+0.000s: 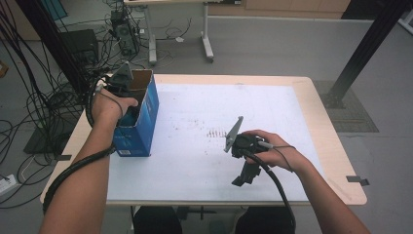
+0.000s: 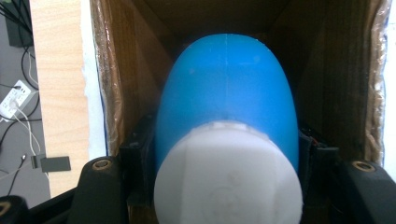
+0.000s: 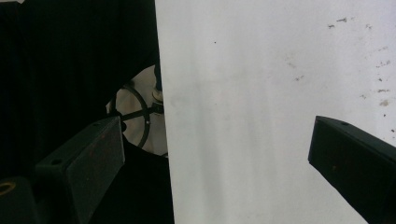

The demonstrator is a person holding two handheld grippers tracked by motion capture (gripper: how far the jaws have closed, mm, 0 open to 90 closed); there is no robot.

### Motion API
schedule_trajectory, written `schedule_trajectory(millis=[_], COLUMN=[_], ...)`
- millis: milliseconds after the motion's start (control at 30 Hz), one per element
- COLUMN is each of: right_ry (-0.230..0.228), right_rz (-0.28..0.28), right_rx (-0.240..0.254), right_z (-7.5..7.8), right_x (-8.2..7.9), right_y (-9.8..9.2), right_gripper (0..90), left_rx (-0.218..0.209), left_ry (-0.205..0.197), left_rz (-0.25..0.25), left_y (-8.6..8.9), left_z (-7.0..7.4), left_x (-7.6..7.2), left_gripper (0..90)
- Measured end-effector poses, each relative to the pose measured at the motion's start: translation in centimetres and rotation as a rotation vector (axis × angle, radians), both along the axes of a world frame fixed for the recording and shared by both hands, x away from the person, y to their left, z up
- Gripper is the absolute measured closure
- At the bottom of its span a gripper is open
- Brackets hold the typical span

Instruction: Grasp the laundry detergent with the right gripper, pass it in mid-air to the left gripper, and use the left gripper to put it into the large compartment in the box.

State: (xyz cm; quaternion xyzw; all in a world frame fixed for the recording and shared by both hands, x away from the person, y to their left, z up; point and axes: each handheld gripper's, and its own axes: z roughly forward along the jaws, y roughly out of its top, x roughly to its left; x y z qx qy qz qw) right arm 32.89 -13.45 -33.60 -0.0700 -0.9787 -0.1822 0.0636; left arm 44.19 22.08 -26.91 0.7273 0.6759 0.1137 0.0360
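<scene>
No legible text is showing in any view. The blue carton point(image 1: 139, 124) on the bench is carrying a small white label patch low on its near face, in the high view, but the print is too small and blurred to make out. The white cap point(image 2: 229, 179) of the blue bottle point(image 2: 226, 88), in the left gripper view, is showing a faint embossed round mark that cannot be read as letters or numbers.

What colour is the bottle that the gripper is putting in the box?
The bottle is bright blue with a white cap, clearest in the left gripper view.
</scene>
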Motion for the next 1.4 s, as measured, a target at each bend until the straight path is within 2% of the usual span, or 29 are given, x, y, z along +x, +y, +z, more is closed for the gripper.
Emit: schedule_trajectory(millis=[1067,1400], right_ry=[0.0,0.001], right_rz=[-0.003,-0.011], right_rx=[-0.001,-0.008], right_z=[-0.06,-0.08], right_x=[0.1,0.13], right_y=[-0.05,0.02], right_gripper=[3.6,3.6], left_rx=[-0.003,-0.017], left_ry=[-0.004,-0.011], left_rz=[0.011,0.019], left_y=[0.07,0.18], left_z=[-0.05,-0.1], left_x=[0.01,0.13], left_gripper=[37.6,37.1])
